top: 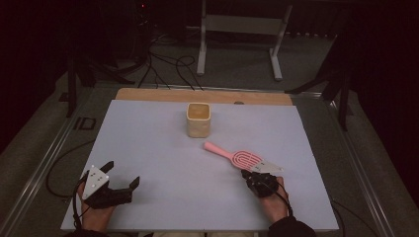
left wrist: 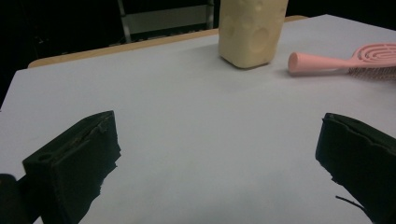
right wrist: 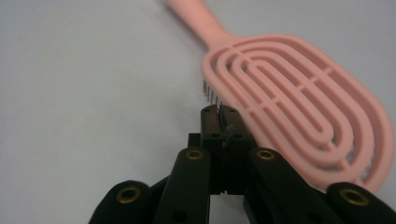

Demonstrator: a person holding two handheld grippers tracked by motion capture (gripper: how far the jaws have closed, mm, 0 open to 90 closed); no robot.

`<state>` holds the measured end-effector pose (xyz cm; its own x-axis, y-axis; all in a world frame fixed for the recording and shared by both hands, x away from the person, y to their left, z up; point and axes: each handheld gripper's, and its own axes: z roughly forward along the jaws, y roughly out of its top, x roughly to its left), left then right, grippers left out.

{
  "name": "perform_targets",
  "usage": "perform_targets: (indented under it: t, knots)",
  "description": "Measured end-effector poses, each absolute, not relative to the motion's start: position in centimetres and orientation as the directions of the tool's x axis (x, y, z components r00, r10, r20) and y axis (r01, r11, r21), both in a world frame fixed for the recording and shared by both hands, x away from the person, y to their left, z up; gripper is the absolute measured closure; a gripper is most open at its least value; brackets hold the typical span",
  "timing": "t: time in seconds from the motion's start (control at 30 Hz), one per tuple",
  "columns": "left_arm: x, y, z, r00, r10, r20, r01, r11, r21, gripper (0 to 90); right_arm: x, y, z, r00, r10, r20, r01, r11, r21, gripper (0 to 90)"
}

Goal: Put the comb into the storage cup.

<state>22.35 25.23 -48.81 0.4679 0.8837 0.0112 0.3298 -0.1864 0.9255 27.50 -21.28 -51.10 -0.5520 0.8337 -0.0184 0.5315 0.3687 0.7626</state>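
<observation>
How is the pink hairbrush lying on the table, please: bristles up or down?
Bristles down. The hairbrush shows its slotted back, with bristle tips poking out beneath its edge.

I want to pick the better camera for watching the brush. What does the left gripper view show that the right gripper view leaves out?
Left gripper view: the cream cup standing beside the brush handle's tip, the table's wooden far edge, and the left gripper with jaws wide apart, nothing between them.

Right gripper view: the right gripper, jaws shut together, tips at the brush head's near edge; bristles peek out there.

Both: the pink hairbrush lying on the white sheet.
</observation>
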Motion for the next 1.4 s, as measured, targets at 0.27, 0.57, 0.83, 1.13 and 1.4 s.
perform_targets:
  t: [0.27, 0.57, 0.83, 1.13, 1.4]
  knots:
    - [22.4, 25.2, -48.8, 0.468, 0.884, 0.012, 0.330, -0.187, 0.925, 0.0, 29.0, -22.8, -51.1, -0.481, 0.876, 0.031, 0.584, 0.294, 0.757, 89.8]
    - [22.4, 25.2, -48.9, 0.469, 0.883, 0.012, 0.335, -0.190, 0.923, 0.0, 31.0, -23.9, -50.9, -0.421, 0.903, 0.084, 0.627, 0.223, 0.747, 89.7]
    - [22.5, 25.1, -48.9, 0.470, 0.882, 0.011, 0.334, -0.190, 0.923, 0.0, 33.2, -23.9, -50.1, -0.380, 0.922, 0.076, 0.646, 0.206, 0.735, 89.6]
    - [22.5, 25.1, -49.0, 0.474, 0.880, 0.011, 0.333, -0.191, 0.923, 0.0, 36.1, -22.5, -49.2, -0.373, 0.928, 0.025, 0.652, 0.243, 0.718, 89.6]
    - [22.5, 25.2, -49.0, 0.475, 0.880, 0.007, 0.333, -0.187, 0.924, 0.0, 37.7, -20.8, -49.2, -0.397, 0.917, -0.036, 0.651, 0.309, 0.693, 89.6]
